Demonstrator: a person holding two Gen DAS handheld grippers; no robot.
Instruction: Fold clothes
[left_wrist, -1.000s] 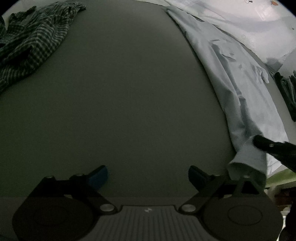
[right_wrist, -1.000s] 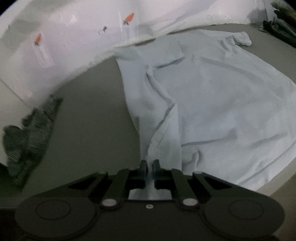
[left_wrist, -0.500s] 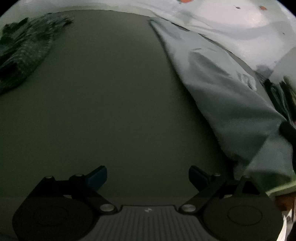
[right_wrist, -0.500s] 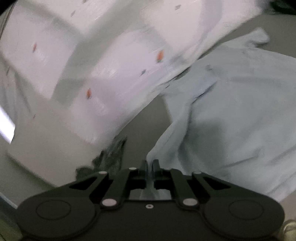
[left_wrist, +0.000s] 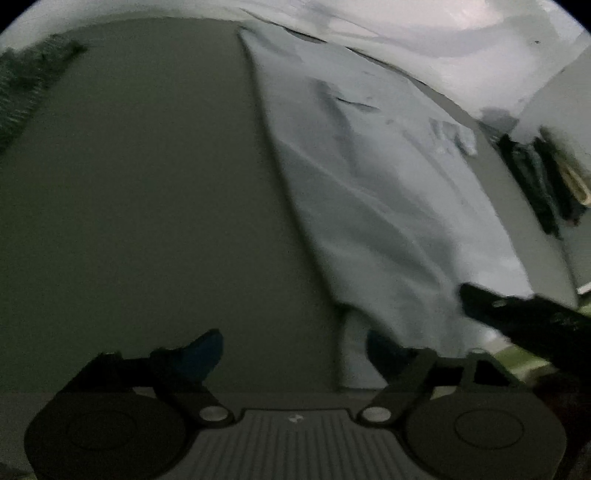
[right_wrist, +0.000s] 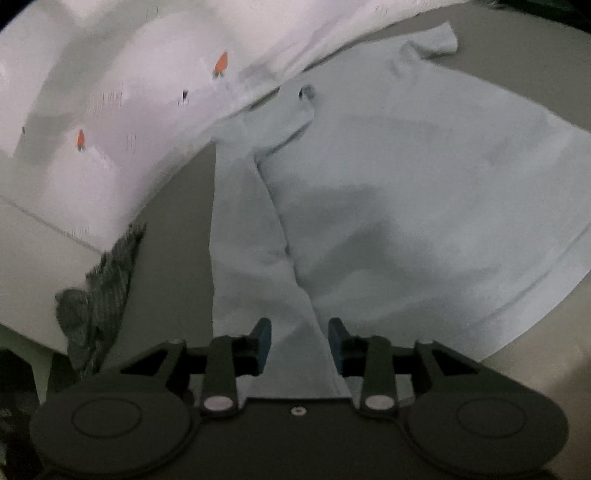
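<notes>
**A:** Going left to right: in the left wrist view the plaid heap (left_wrist: 26, 96) sits far off up-left, then bare table (left_wrist: 140, 192) straight ahead of the left gripper (left_wrist: 295, 349), whose jaws stand wide apart with nothing between them. The shirt (left_wrist: 388, 192) runs ahead and to its right, one bit of hem hanging down just by the right-hand finger. Past that the right gripper (left_wrist: 517, 317) pokes in, resting on the cloth.

**B:** And the right one's holding?

**A:** Nope. In its own view the right gripper (right_wrist: 299, 343) has its jaws parted, with a strip of shirt (right_wrist: 406, 192) lying between them but not pinched. Looks like a side panel or sleeve laid inward over the body, so I'd guess we're mid-fold on the left edge.

**B:** Next move?

**A:** My read: the flap needs flattening, or a matching fold from the other side. Either way, someone has to close on an edge. The left gripper is nearest that dangling hem.

**B:** Anything one camera gets that the other misses?

**A:** The right view shows the far sleeve (right_wrist: 436, 40), the collar button (right_wrist: 306, 91) and the carrot-print sheet (right_wrist: 147, 110) behind. Only the left view shows both grippers together, plus dark clothes (left_wrist: 539, 177) far right.
</notes>
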